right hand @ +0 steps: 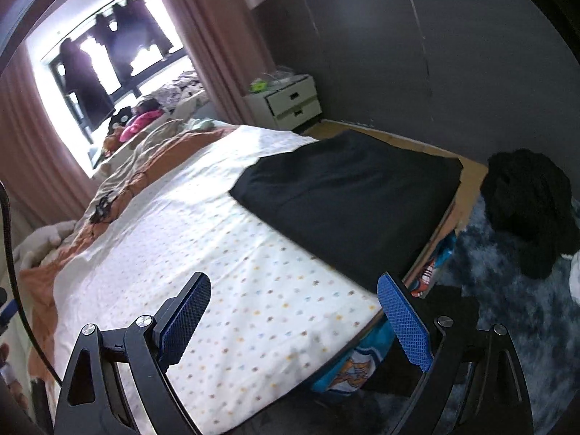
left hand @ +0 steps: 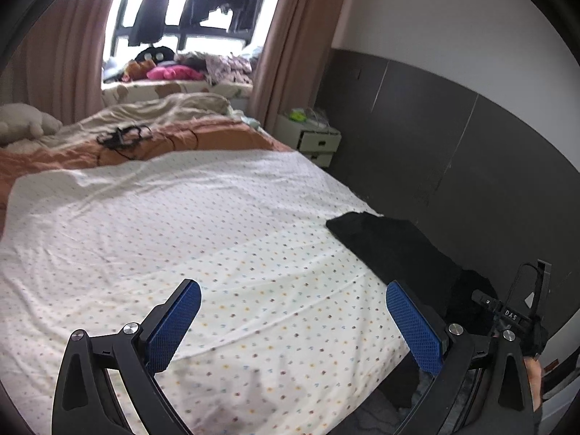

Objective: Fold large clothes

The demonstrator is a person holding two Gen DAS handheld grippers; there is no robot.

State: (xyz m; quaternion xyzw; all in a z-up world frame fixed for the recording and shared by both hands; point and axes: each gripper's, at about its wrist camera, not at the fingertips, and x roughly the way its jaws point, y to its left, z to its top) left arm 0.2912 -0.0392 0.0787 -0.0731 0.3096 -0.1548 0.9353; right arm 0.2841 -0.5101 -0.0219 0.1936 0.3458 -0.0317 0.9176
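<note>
A black garment (right hand: 348, 195), folded flat into a rectangle, lies at the right edge of the dotted white sheet (right hand: 203, 239) on the bed; it also shows in the left wrist view (left hand: 391, 243). My left gripper (left hand: 293, 308) is open and empty above the sheet, left of the garment. My right gripper (right hand: 293, 297) is open and empty above the sheet, its right finger near the garment's near corner. A crumpled black pile of clothes (right hand: 529, 203) lies on the floor to the right of the bed.
An orange and beige duvet (left hand: 152, 137) is bunched at the far end of the bed. A white nightstand (right hand: 286, 101) stands by the dark wall panel. A blue rug (right hand: 514, 301) covers the floor at right. Clothes hang at the window (left hand: 188, 3).
</note>
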